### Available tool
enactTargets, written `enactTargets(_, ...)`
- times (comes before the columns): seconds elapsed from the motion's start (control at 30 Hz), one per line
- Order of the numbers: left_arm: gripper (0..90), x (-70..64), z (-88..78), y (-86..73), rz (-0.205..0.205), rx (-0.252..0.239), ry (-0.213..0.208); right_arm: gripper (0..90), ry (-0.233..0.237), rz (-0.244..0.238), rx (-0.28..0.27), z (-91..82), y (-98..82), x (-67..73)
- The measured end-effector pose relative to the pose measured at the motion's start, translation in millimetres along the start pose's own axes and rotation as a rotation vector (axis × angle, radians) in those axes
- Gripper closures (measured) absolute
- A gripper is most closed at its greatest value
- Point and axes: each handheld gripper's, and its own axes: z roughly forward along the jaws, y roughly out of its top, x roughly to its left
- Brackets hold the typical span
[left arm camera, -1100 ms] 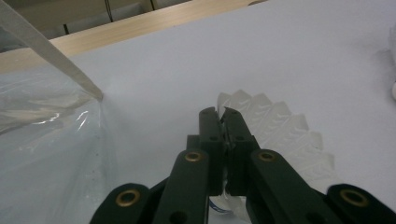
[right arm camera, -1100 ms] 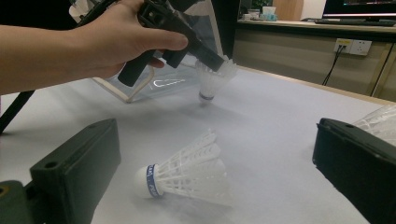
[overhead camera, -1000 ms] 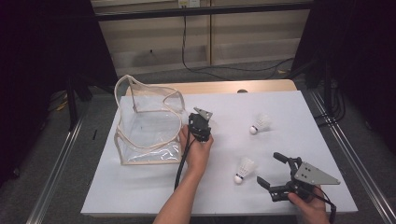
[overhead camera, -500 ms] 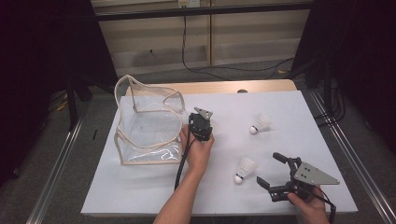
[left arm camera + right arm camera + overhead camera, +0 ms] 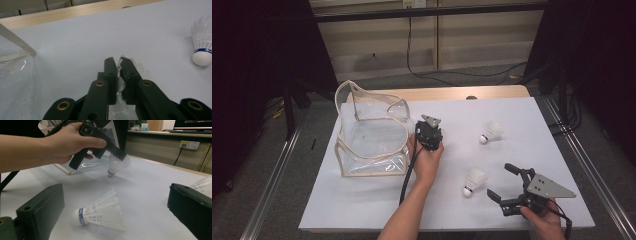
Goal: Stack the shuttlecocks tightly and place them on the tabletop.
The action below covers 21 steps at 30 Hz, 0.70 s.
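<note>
Pinching a shuttlecock [image 5: 117, 163] by its flimsy feather skirt, the left tongs [image 5: 428, 134] are holding it just beside the clear bag [image 5: 371, 134], so it's weighing next to nothing but crushing easily, while the right tongs [image 5: 506, 186] are sitting wide open near another shuttlecock [image 5: 473, 181] on the table [image 5: 362, 200].

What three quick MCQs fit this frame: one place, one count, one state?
1. Where is the clear plastic bag with cream trim?
A. table's left part
B. right edge
C. floor

2. How many white feathered shuttlecocks lie free on the white table?
A. one
B. two
C. four

3. The left hand-held gripper is:
A. wide open
B. shut on a shuttlecock
C. lying on the table

Answers:
1 A, the high view shows it left of the gripper.
2 B, one far, one near.
3 B, feathers sit pinched between its jaws.
</note>
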Motion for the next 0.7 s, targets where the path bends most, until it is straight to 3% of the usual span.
enactTargets(0.7,81.8,-7.4,10.1,0.0,0.014,-0.004,-0.025,0.4,0.003,0.001,-0.004,-0.8,0.3,-0.6)
